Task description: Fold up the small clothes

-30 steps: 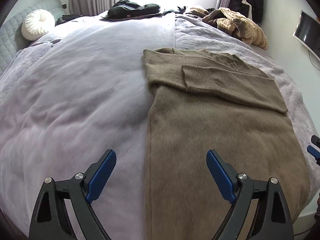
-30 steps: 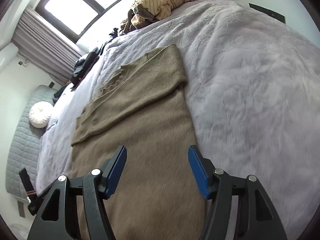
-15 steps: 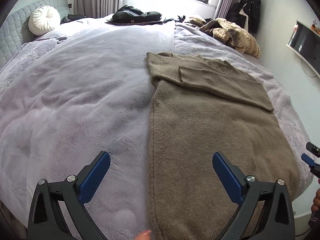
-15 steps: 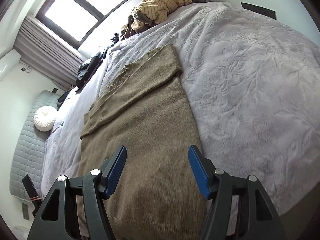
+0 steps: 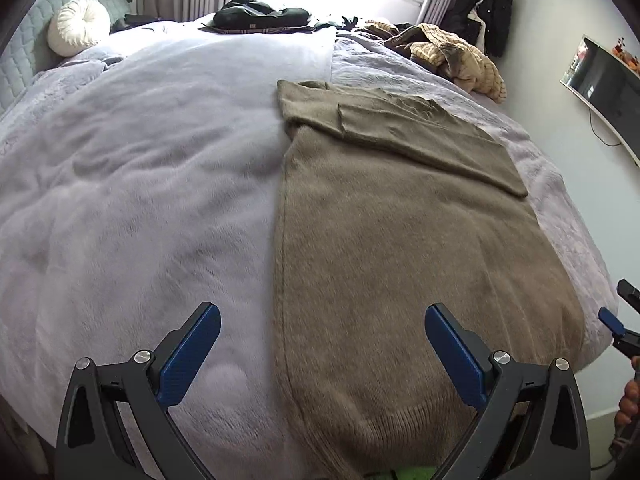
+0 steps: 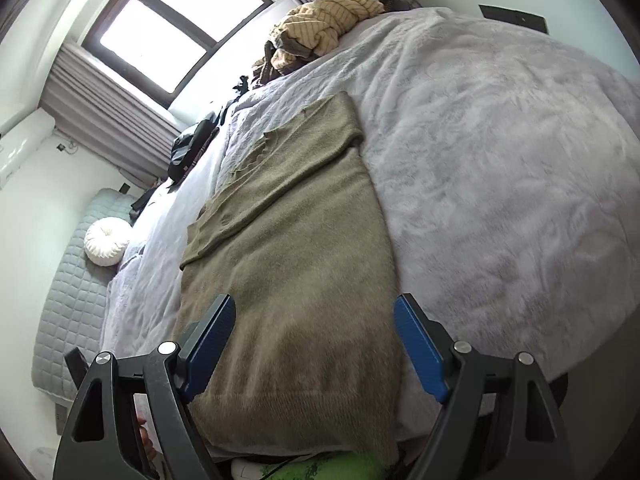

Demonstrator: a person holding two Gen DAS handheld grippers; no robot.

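Observation:
An olive-brown knit sweater point(image 5: 400, 248) lies flat on the lilac bed cover, its sleeves folded across the chest and its ribbed hem at the near bed edge. My left gripper point(image 5: 322, 320) hovers open above the sweater's left edge near the hem, nothing between its blue pads. In the right wrist view the same sweater point(image 6: 296, 264) stretches away from me. My right gripper point(image 6: 314, 318) hangs over the hem with its jaws opening, the pads clear of the cloth. The right gripper's tip point(image 5: 618, 320) shows at the left view's right edge.
A fluffy lilac blanket point(image 5: 140, 184) covers the bed point(image 6: 500, 160). A heap of yellow striped clothes point(image 5: 456, 56) and dark garments point(image 5: 260, 16) lie at the far side. A round white cushion point(image 5: 80, 26) rests by the headboard. A wall screen point(image 5: 604, 88) hangs on the right.
Both grippers have drawn back toward the near bed edge, so the sweater's hem now shows. The left jaws spread wider, and the right jaws have widened too.

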